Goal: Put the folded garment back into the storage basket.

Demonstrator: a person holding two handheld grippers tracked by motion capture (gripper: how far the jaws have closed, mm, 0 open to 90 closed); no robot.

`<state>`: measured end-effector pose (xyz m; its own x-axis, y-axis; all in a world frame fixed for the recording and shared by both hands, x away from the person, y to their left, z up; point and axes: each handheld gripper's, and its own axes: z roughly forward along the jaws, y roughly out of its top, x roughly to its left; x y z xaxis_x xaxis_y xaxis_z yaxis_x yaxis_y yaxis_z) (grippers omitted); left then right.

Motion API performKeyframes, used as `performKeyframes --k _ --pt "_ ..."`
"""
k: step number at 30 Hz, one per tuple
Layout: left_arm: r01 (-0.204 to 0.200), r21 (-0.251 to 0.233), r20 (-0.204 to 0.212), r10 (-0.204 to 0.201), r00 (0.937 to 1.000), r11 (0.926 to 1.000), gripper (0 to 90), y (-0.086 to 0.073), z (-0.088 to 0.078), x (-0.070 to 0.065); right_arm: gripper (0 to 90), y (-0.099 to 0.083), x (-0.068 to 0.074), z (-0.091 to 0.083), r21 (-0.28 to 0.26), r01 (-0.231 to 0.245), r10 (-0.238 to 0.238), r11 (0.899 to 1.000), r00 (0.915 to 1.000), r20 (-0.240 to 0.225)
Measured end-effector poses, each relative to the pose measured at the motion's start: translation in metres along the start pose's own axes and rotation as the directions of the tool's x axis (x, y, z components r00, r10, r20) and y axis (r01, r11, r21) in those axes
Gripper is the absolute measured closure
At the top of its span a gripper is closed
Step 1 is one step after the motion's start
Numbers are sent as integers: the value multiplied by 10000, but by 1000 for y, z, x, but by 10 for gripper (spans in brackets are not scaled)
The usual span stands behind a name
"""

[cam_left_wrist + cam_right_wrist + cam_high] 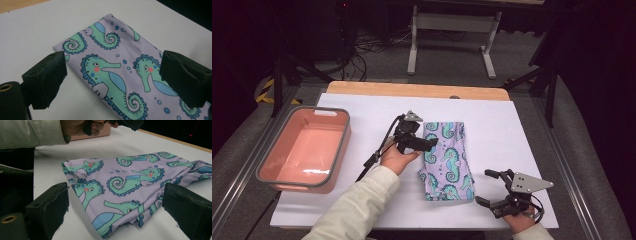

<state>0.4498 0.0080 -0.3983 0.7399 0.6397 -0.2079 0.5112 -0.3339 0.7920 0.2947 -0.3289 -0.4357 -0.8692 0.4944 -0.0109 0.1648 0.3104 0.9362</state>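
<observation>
The left gripper (428, 145) is held with its jaws wide apart, and nothing is clamped between them; in the left gripper view the folded seahorse cloth (117, 72) is seen just beyond and below the pads (46, 77), with one folded edge lying between them. The gripper is carried level by the left hand (396, 159), pointed sideways over the cloth's near edge, the pale sleeve (357, 205) reaching up from below. The right gripper (493, 189) is likewise spread open and empty, rested low on the white table (512, 130) just beside the cloth's lower corner. Bare table is left beyond the cloth on the right gripper's side, and a pink bin (304, 150) is set well apart behind the left hand, at the table's edge
</observation>
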Motion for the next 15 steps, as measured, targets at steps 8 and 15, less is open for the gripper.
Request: performKeyframes --k 8,15 --pt "-171 397 -806 203 9965 9991 86 2 13 4 76 0 -1 -1 -11 -70 70 10000 10000 50" --pt "307 473 -784 -269 9966 9984 92 1 23 13 76 0 -1 -1 -9 -54 54 10000 10000 45"
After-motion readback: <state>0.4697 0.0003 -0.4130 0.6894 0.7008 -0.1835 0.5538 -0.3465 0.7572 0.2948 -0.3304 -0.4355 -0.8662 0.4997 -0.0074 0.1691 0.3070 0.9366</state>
